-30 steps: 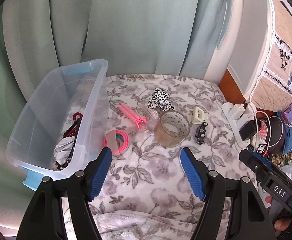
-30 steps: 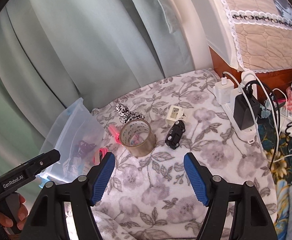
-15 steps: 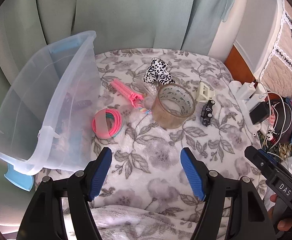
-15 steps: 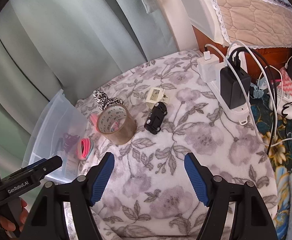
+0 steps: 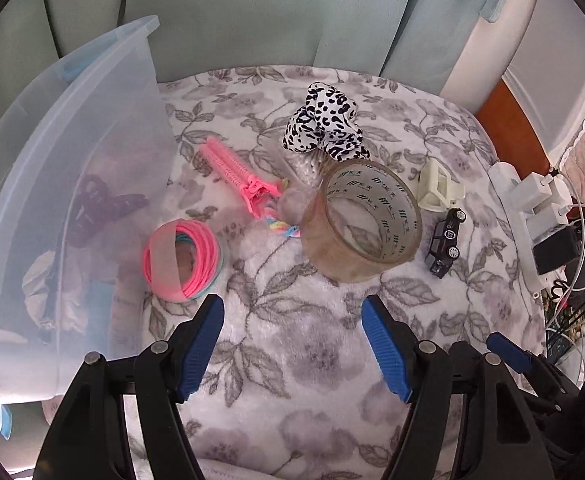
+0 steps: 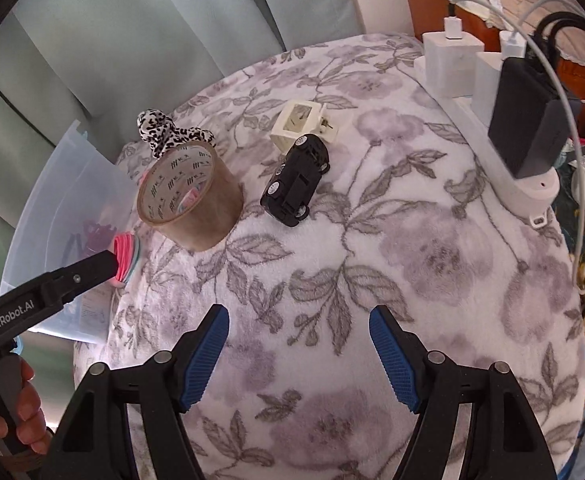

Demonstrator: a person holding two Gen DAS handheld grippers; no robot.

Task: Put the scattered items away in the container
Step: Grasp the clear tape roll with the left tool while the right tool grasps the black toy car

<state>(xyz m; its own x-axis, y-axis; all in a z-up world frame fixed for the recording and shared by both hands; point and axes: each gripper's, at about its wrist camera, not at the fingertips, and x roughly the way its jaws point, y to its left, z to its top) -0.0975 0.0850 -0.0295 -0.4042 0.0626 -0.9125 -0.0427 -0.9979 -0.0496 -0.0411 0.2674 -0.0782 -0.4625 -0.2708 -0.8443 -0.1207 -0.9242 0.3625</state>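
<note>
Pink hair clip (image 5: pixel 232 178) lies flat, teeth pointing toward container (image 5: pixel 72 160)

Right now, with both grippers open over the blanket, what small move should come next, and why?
Probably ease the left gripper forward and left to straddle the pink bands. Its jaws are open and empty, and the bands lie just ahead of its left finger, right beside the bin. The right gripper could likewise approach the toy car.
</note>
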